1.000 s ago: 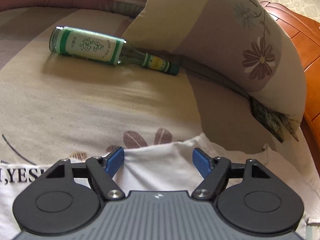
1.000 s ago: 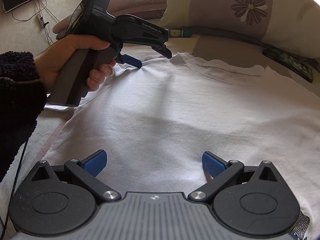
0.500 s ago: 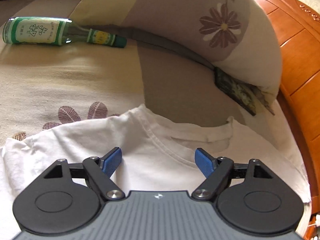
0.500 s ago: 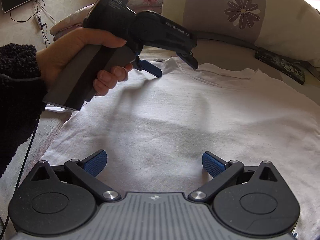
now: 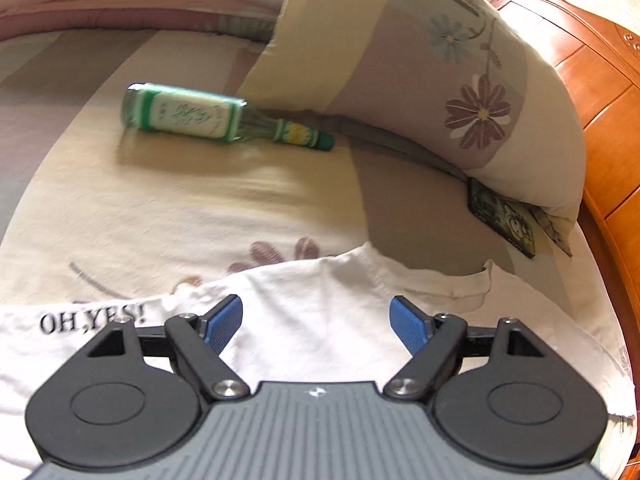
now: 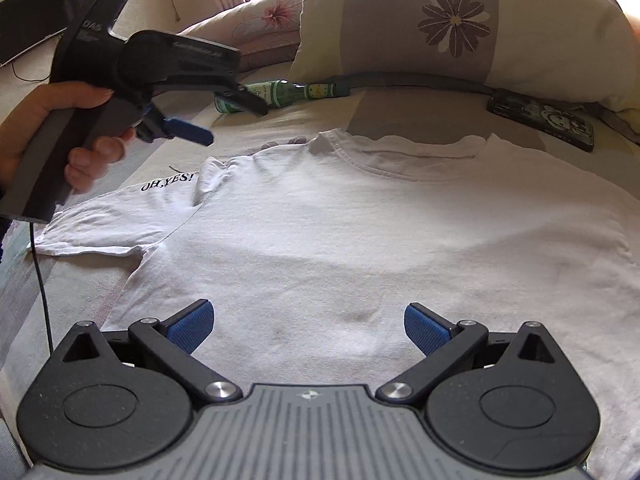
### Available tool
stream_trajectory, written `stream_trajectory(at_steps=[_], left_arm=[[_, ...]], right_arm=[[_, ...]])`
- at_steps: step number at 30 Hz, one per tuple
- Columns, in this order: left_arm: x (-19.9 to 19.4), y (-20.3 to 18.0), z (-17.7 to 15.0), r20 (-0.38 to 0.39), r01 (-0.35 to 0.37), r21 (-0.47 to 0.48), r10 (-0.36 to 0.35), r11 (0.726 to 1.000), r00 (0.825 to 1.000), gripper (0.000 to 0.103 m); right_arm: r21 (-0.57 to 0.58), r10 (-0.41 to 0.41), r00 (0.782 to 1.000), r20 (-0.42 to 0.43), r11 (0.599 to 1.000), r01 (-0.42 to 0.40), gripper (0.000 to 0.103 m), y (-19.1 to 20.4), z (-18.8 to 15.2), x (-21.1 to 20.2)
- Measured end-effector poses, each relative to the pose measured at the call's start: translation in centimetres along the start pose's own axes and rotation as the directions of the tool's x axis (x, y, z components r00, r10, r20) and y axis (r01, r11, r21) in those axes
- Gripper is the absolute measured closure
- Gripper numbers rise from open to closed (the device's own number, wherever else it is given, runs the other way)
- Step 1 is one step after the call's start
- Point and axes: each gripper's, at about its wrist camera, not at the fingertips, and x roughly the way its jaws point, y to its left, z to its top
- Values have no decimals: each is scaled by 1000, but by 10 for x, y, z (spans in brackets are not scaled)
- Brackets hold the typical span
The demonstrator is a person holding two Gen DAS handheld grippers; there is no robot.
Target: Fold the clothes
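Left gripper (image 6: pixel 224 120) had lifted off collar since half-second ago, hung upper left of right view above sleeve, fingers spread, empty. Right gripper (image 6: pixel 306 326) low centre over shirt (image 6: pixel 360 232), fingers apart, holding nothing. Shirt lay flat on bed (image 5: pixel 180 208), unfolded. Judged: smoothing or regrasp. Only container: bottle (image 5: pixel 192 114) on side, contents unclear.

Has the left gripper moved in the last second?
Yes. In the right wrist view the left gripper has lifted off the white T-shirt and pulled back left, away from the collar.
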Motion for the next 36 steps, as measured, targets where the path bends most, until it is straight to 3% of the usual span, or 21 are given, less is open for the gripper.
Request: stream_trajectory(at_steps=[4,7,9,12,16,17,21,24,31,36], left_arm=[[10,39,-10,-10,38,-134,-40,990,999,23],[33,52,-11,14,25,-162,-23,986,1000,23],[43,60,-8,55,-5,-175,15,985,998,23],[45,68,0,119,-137,-165,158,977,980,24],[31,81,1,122,-182,-203,210,962,970,24],[24,79,0,132,-171,-204,200,964,971,25],[10,65,-11,139,42,-174,-17,984,990,23],[23,53,-15,86,80,-155,-67,985,994,23],[53,60,-7,112,13,-165,5,986,994,22],[34,58,2,125,-36,-145,55,989,991,23]], right_arm=[[3,-13,1000,-2,1000,13,0,-4,-1,0],[6,-22,1000,-4,1000,22,0,-6,-2,0],[6,-29,1000,-8,1000,30,0,-8,-2,2],[13,-38,999,-11,999,38,0,-9,-2,5],[19,-38,999,-9,999,38,0,-10,-1,6],[18,-38,999,-8,999,39,0,-9,-1,6],[10,-41,999,-11,999,41,0,-6,-1,8],[1,-46,999,-16,999,46,0,-3,-2,10],[-17,-55,998,-32,998,54,0,-3,-3,15],[-48,-87,996,-33,995,85,0,2,-4,17]])
